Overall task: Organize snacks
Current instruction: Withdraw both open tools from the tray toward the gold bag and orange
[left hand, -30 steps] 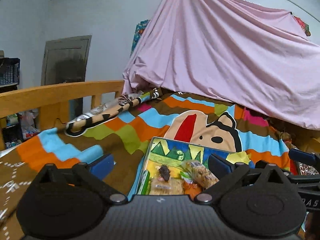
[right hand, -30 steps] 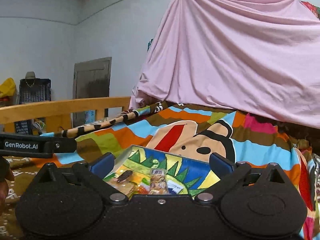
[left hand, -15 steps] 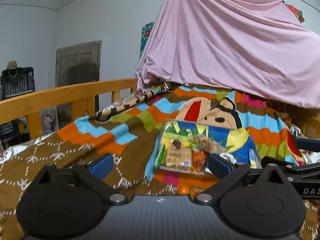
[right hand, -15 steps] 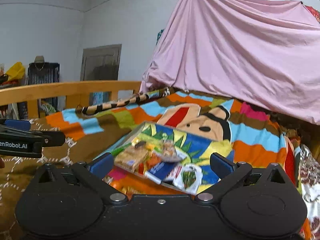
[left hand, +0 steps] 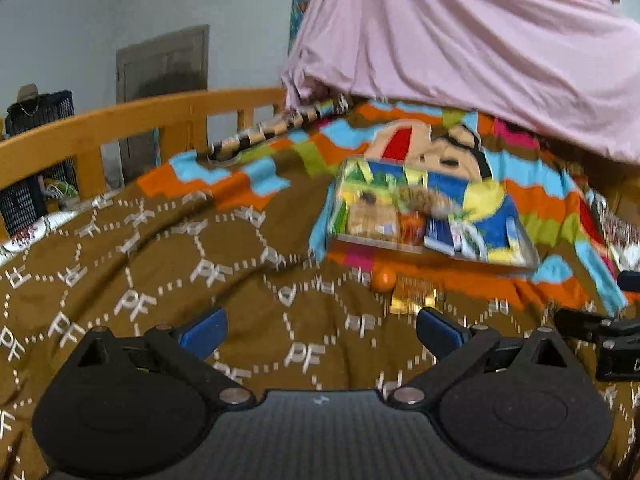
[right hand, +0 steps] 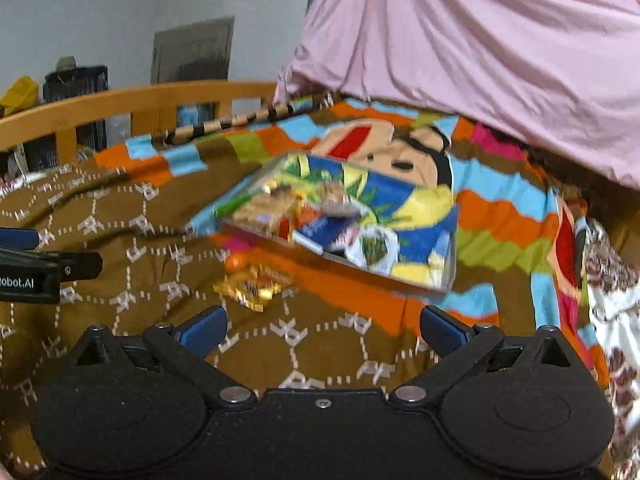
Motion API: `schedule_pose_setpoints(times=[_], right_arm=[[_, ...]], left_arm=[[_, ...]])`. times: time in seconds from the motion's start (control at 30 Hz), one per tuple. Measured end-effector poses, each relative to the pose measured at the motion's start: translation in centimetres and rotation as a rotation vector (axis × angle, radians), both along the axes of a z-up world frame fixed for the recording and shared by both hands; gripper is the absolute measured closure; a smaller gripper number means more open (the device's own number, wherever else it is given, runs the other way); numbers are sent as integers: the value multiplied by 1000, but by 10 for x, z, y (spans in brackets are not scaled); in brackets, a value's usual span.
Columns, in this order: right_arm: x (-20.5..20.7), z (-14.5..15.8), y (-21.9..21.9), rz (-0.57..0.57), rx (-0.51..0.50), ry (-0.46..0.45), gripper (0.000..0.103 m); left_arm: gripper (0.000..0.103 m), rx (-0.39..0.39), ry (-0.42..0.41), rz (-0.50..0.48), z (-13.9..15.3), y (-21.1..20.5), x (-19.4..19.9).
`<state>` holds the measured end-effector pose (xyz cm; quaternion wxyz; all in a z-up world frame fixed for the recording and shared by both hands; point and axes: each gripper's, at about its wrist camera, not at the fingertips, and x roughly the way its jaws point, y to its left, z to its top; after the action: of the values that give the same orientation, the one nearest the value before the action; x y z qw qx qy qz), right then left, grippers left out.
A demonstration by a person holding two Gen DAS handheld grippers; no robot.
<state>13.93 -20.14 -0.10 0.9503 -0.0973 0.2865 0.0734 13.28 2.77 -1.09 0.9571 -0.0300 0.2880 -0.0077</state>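
Observation:
A clear box point(left hand: 508, 236) point(right hand: 436, 264) with a colourful printed base lies on the bed and holds several snack packets point(left hand: 374, 222) point(right hand: 272, 210). In front of it on the blanket lie a gold-wrapped snack point(left hand: 412, 300) point(right hand: 252, 286) and a small orange round piece point(left hand: 383, 279) point(right hand: 236, 261). My left gripper point(left hand: 322, 330) is open and empty, short of the box. My right gripper point(right hand: 324, 326) is open and empty, just behind the gold snack. Both views are blurred.
A brown patterned blanket point(left hand: 160, 280) and a striped cartoon blanket point(right hand: 500, 208) cover the bed. A wooden rail point(left hand: 120, 128) runs along the far left. A pink sheet point(left hand: 480, 48) hangs behind. The other gripper shows at each view's edge point(left hand: 608, 344) point(right hand: 36, 272).
Both grippers have pulled back and tilted down. The box now looks farther away, and the gold snack and orange piece on the blanket have come into view.

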Motion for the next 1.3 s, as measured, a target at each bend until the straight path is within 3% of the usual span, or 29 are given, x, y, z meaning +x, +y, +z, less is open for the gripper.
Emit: schedule_pose_setpoints(times=[0.23, 0.57, 1.13, 1.3], right_arm=[[6, -15, -7, -47, 19, 108, 1], [19, -28, -9, -77, 35, 201, 1], [27, -36, -4, -69, 25, 228, 1], [32, -36, -2, -52, 17, 239, 1]], left_arm=[[0, 33, 66, -27, -12, -7, 1], [0, 20, 157, -16, -23, -4, 12], [0, -14, 188, 7, -28, -1, 23], [0, 13, 187, -12, -31, -4, 34]])
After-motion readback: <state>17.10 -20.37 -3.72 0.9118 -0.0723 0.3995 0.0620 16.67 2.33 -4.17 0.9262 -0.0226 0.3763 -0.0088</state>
